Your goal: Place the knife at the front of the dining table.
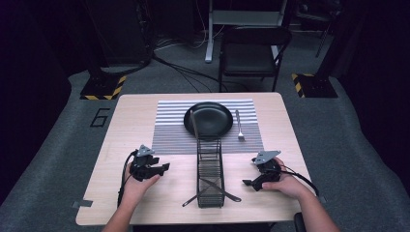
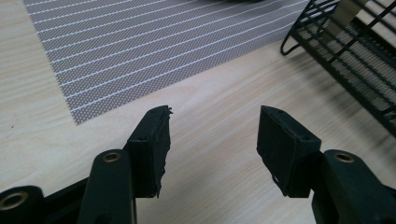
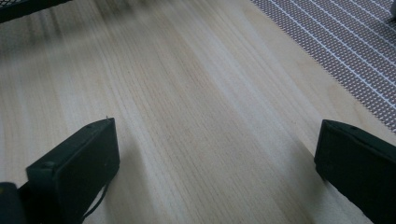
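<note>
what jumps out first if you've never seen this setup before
The eye goes first to the round black plate on the grey striped placemat at the far middle of the light wooden table, with a silver fork lying to its right. In front of it stands a long black wire rack with cutlery poking out. On either side rest the left tool and the right tool, both with jaws apart and holding nothing.

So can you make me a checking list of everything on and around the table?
Surface: wooden table, striped mat at its far middle.
Job's things: wire rack with two utensils sticking out; knife leaning on black plate; fork right of plate.
Clutter: nothing seen.
Grippers: left gripper open, empty; right gripper open, empty.
Cables: one trails from each gripper; more on floor.
Surroundings: chair, carpet, stand bases.
</note>
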`<state>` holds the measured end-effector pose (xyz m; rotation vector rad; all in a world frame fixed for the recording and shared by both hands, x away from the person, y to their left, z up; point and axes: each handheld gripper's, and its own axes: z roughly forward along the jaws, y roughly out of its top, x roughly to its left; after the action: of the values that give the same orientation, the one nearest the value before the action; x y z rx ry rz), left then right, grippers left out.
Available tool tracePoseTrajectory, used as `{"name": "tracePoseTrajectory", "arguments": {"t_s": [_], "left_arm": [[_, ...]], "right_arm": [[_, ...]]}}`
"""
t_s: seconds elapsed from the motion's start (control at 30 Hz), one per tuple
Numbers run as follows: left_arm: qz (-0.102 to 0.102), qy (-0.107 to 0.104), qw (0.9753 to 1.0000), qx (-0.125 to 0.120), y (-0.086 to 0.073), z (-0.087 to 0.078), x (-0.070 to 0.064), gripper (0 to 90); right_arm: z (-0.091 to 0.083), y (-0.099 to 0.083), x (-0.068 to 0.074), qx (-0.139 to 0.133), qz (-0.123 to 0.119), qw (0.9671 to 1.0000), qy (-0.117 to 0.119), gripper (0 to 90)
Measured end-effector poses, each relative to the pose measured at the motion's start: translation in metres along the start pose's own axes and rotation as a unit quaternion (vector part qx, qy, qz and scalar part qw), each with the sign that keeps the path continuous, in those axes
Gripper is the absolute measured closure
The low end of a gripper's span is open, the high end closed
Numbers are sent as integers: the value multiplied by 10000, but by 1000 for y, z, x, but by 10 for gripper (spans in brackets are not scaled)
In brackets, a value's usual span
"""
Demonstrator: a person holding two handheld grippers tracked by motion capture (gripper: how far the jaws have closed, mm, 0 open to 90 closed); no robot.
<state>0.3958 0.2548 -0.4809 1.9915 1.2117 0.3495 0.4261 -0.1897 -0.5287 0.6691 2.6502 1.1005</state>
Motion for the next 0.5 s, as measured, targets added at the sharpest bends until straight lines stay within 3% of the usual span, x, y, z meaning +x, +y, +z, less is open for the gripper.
{"name": "tracePoseTrajectory", "arguments": {"t_s": [0.1, 0.5], "left_arm": [[-2, -134, 9999, -10, 9, -4, -5, 452], [249, -269, 9992, -155, 43, -14, -23, 486]], "right_arm": [[0, 0, 0, 11, -39, 10000, 8, 0], [0, 0, 0, 11, -38, 10000, 8, 0]]}}
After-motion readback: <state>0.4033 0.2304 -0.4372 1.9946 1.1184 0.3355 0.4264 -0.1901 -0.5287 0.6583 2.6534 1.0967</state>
